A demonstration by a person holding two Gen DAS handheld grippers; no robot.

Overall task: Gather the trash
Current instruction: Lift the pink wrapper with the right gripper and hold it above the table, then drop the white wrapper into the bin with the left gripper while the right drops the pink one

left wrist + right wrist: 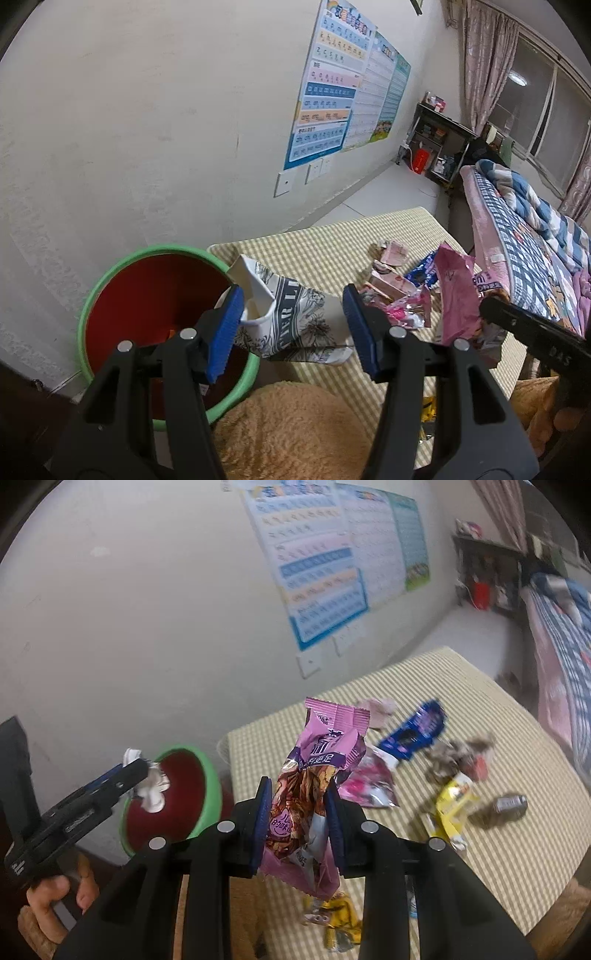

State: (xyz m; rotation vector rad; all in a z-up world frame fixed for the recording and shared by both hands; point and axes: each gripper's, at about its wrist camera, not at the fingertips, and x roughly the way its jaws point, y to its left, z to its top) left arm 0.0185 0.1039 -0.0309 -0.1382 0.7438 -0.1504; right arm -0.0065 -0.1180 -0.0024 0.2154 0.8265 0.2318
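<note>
- Right claw point(299, 812): clenched on the pink snack wrapper point(325, 738). It pinches low on the pack, so the top stands upright, clear of the worktop point(480, 709).
- Why raised?
- My read: it's lifted off the pile and ready to carry across to the bin point(212, 786), which sits left of it, beside the worktop's edge.
- Left claw point(292, 291)?
- Jaws stand well apart. A crumpled printed paper cup point(295, 321) spans the gap and touches the left pad point(225, 332). Gripped or let go, cannot tell. From the right wrist view the paper sits at that claw's tip, over the bin's mouth.
- So it's a drop position?
- Looks like it. Being over the red inside means anything released should fall in. Risk: from the left wrist view part of the paper overlaps the green rim, so it could snag there.
- Further out?
- Trash not yet collected is on the checked worktop: a pink foil packet point(369, 786), a blue wrapper point(413, 734), a yellow pack point(450, 805) and a dark wrapper point(509, 806). They're blurred and spread out, so I'd expect one grab each.
- Background?
- Posters point(332, 92) on the wall, and a bed point(535, 229) at far right.
</note>
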